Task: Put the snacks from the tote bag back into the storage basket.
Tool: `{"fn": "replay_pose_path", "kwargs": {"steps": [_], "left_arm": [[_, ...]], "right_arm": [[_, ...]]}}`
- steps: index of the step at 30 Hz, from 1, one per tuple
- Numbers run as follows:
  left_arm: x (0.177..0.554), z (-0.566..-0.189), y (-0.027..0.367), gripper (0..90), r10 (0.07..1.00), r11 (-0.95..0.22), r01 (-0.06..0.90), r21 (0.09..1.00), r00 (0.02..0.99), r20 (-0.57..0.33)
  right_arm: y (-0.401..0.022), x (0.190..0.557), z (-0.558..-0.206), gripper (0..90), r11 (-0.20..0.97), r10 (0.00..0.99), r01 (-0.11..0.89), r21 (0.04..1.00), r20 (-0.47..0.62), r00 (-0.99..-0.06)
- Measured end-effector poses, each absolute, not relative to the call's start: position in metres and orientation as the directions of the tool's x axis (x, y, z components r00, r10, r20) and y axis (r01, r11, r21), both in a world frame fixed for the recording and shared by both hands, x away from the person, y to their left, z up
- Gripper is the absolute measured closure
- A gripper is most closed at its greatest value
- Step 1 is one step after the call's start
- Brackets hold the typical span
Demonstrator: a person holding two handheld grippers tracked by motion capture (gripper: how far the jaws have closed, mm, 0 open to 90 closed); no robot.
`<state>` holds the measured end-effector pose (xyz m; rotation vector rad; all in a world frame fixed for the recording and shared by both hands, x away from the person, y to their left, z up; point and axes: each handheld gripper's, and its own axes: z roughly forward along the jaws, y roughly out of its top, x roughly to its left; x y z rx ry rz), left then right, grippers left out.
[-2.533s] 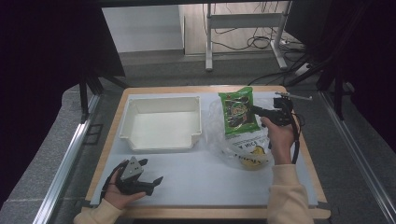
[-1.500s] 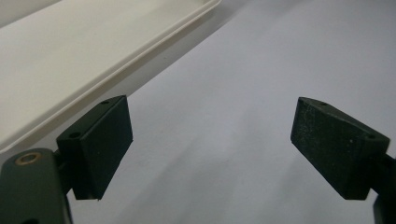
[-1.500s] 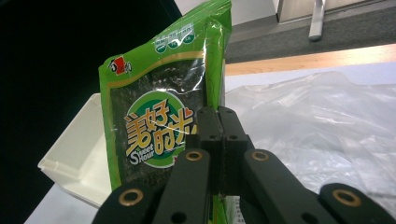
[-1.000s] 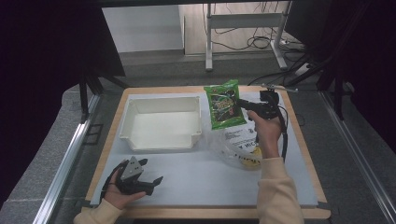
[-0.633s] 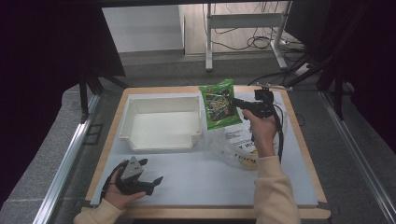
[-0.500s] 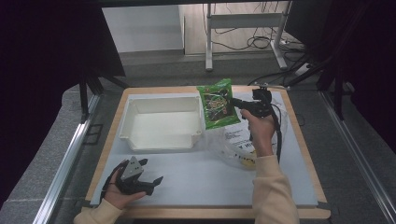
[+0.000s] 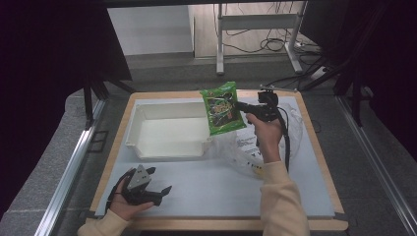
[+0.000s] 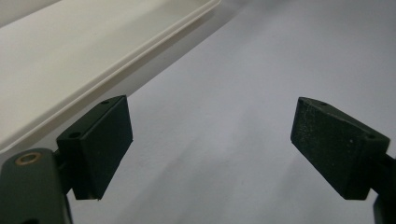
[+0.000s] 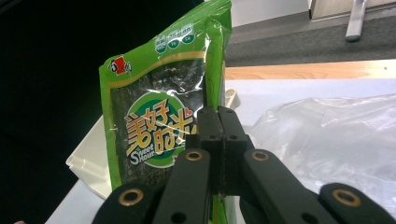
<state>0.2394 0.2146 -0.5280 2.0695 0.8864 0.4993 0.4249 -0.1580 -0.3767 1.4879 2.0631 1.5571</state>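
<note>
Holding one green packet (image 7: 223, 108) in clamped jaws, right gripper (image 7: 242, 106); left gripper (image 7: 158, 192) jaws apart, perhaps resting.

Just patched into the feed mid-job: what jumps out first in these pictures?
The bright green snack packet stands out, held up in the air over the right end of the white tray, pinched by the right hand-held gripper. Beside it, a crumpled clear plastic bag lies on the table's right half. The left hand-held gripper rests open near the front left edge.
</note>
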Motion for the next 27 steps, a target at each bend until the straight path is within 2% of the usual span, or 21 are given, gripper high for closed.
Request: {"fn": "replay_pose_path", "kwargs": {"steps": [27], "left_arm": [[0.240,-0.527,0.215,12.6,0.736,-0.423,0.412,0.807,0.675,0.041]], "right_arm": [[-0.119,0.434,-0.378,89.9,-0.020,0.733,0.611,0.792,0.427,-0.529]]}}
